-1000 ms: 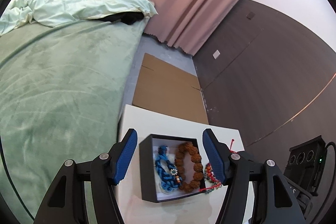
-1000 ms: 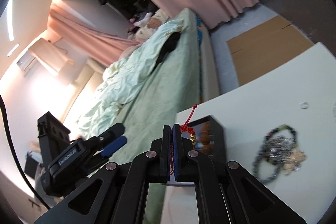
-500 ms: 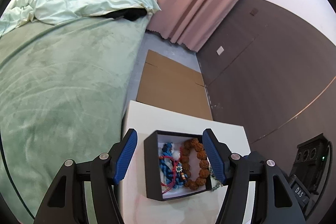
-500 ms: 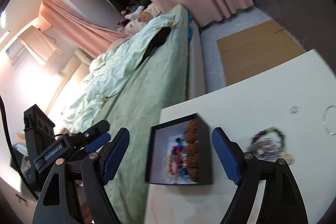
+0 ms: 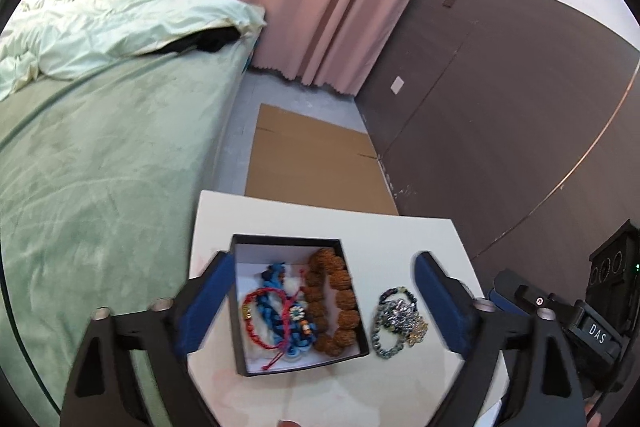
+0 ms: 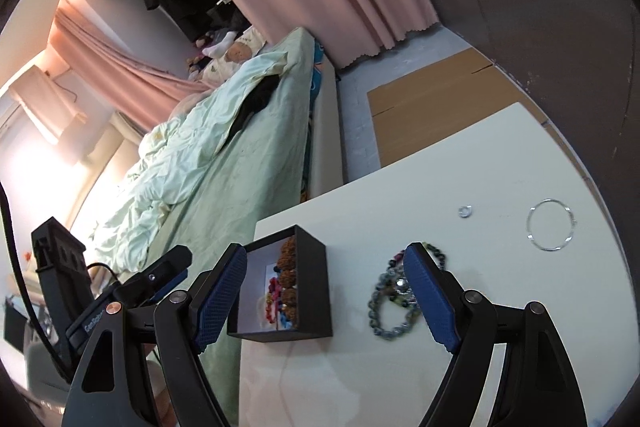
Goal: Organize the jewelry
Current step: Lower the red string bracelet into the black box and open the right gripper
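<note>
Black-walled and white inside, the jewelry box [image 5: 298, 301] sits open near the bed-side edge of the white worktop [image 5: 384, 235]. Inside it lie a red cord bracelet [image 5: 264, 319], a blue braided bracelet [image 5: 280, 311] beneath it, and a brown seed-bead bracelet [image 5: 332, 303] along the box's right wall. Just beside the box, outside it on the worktop, rests a dark beaded bracelet with a silvery charm cluster [image 5: 398, 321]. Farther along the worktop lie a small silver ring [image 6: 465, 211] and a thin clear bangle [image 6: 550, 224], well apart from the box.

Both tools hang over the worktop with nothing held. Left gripper [image 5: 320, 301] has its blue fingers [image 5: 206, 301] wide apart, framing the box and the beaded bracelet. Right gripper [image 6: 326, 301] has its fingers [image 6: 430, 301] equally spread, the box and beaded bracelet showing between them.
</note>
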Tool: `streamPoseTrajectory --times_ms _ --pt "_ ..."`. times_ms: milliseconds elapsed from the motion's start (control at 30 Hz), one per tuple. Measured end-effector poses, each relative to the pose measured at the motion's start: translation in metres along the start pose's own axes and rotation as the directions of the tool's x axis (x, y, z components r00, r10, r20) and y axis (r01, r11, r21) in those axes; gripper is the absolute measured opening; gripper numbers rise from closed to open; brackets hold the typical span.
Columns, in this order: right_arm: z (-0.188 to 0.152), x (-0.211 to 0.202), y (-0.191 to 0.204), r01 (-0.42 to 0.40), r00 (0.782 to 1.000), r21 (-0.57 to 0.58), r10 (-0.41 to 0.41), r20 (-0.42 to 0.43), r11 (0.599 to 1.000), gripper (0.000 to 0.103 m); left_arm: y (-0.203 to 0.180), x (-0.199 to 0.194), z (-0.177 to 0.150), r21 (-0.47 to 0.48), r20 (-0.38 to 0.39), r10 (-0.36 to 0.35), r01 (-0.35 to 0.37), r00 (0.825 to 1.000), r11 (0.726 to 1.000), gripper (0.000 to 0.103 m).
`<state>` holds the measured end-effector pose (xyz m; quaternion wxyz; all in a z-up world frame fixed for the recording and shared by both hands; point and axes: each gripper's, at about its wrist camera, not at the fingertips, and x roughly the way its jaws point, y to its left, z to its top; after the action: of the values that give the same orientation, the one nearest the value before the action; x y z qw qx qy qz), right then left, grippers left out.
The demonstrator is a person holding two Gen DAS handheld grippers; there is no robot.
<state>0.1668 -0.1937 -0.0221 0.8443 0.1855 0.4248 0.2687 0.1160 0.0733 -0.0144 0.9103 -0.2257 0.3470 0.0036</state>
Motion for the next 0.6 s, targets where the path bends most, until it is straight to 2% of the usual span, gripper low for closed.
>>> streamPoseTrajectory --times_ms 67,200,267,333,600 --pt "0.001 -0.005 -0.006 0.013 1.0 0.008 -0.013 0.005 1.0 0.081 -0.007 0.0 -0.002 0.01 0.015 -0.006 0.006 1.0 1.0 0.103" --pt "0.003 -0.016 -0.022 0.019 1.0 0.027 -0.019 0.012 0.999 0.095 -0.022 0.006 -0.007 0.044 -0.003 -0.026 0.026 1.0 0.999 0.103" --pt "0.004 -0.022 -0.028 0.022 1.0 0.034 -0.023 0.016 0.999 0.096 -0.029 0.012 -0.011 0.06 -0.021 -0.037 0.038 0.999 0.997 0.103" --pt "0.004 -0.029 -0.036 0.027 0.999 0.041 -0.027 0.018 0.999 0.103 -0.037 0.016 -0.016 0.077 -0.035 -0.042 0.045 0.999 0.996 0.103" --pt "0.009 -0.051 -0.067 0.083 0.995 0.09 -0.088 0.053 0.992 0.103 -0.061 0.028 -0.029 0.14 -0.074 -0.054 0.064 0.996 0.988 0.103"
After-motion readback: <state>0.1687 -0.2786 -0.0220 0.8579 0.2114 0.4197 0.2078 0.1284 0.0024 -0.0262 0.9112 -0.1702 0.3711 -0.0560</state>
